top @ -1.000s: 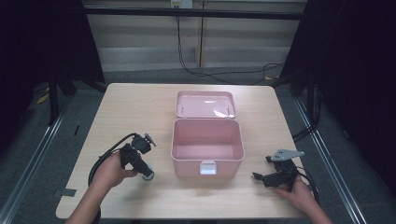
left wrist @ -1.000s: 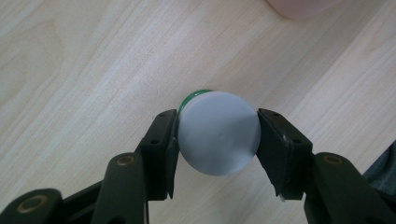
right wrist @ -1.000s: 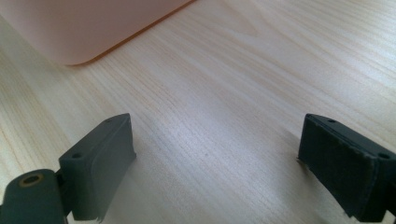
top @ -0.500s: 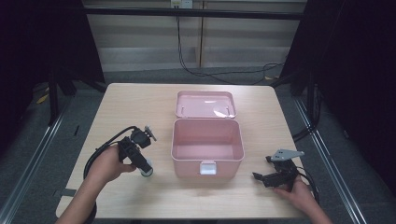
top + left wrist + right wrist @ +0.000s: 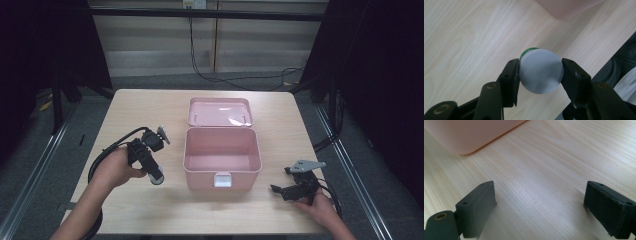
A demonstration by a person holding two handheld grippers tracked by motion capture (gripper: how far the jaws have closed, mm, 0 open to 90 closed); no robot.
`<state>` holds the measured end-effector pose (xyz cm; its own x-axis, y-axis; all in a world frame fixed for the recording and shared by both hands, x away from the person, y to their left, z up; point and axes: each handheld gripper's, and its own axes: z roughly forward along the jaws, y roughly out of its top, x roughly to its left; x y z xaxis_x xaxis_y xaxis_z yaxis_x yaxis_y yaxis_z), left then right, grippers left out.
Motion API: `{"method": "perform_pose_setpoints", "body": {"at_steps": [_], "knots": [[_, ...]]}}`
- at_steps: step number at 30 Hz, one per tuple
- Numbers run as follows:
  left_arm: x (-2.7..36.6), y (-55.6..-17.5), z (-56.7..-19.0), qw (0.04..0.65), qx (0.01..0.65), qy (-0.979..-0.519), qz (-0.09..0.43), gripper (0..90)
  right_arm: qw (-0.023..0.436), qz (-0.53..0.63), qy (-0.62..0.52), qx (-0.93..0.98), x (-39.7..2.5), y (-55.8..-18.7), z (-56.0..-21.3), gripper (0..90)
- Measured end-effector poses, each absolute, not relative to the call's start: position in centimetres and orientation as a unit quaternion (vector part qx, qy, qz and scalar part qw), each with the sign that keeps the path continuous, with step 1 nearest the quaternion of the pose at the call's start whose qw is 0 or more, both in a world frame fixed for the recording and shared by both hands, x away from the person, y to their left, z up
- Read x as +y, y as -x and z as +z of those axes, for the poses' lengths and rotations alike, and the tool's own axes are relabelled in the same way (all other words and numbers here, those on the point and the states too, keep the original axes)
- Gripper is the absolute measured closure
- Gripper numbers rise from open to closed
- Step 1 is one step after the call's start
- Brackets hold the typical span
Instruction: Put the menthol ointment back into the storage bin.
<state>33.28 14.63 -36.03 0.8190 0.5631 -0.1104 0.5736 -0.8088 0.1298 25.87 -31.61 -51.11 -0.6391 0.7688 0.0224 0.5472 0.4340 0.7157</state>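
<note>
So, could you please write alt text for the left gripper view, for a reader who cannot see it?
The left tool clamps a small round container with a grey-white end and a green rim between its two black jaws, above a light wooden table. A corner of the pink box shows at the top edge.

Table evenly lit, dark surrounds — close-ups soft, lid glare.

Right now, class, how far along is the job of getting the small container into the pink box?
Done: the pink box stands open, lid back, nothing visible inside. In hand: the left gripper is clamped on the small white-bottomed container beside the box. Left: carrying it in. The right gripper rests open on the table.
</note>
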Motion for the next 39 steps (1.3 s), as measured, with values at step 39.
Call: {"method": "perform_pose_setpoints", "body": {"at_steps": [39], "knots": [[10.8, -35.7, -27.7, 0.087, 0.293, -0.952, -0.025, 50.4, 0.157, 0.357, -0.395, 0.832, -31.6, -25.9, -51.1, 9.7]]}}
